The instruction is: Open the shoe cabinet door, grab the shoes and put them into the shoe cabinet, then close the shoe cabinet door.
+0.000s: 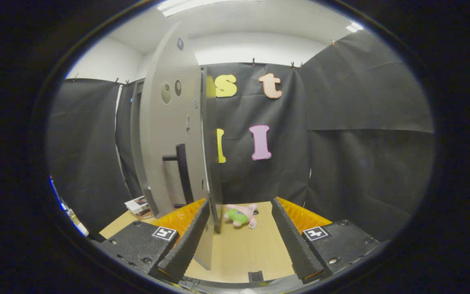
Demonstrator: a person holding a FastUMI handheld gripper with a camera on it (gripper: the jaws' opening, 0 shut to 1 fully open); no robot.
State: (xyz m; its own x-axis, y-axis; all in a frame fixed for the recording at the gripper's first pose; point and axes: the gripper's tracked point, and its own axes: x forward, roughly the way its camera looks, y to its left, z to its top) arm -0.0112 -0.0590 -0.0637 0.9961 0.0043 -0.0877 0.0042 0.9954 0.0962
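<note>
Black cloth walls enclose a light wooden floor point(239, 253). Gripper point(241, 228) is spread open, holding nothing. Shoe cabinet door point(169, 134), grey, stands open with its edge just inside the left finger; its black handle point(182, 173) faces left. Beyond the fingers lies a pink-and-green plush toy point(241, 214).

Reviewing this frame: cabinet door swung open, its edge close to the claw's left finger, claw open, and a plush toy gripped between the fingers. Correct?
Not quite. In the gripper view the plush toy lies on the floor beyond the open claw, ungripped. The cabinet door is open, its edge by the left finger.
</note>
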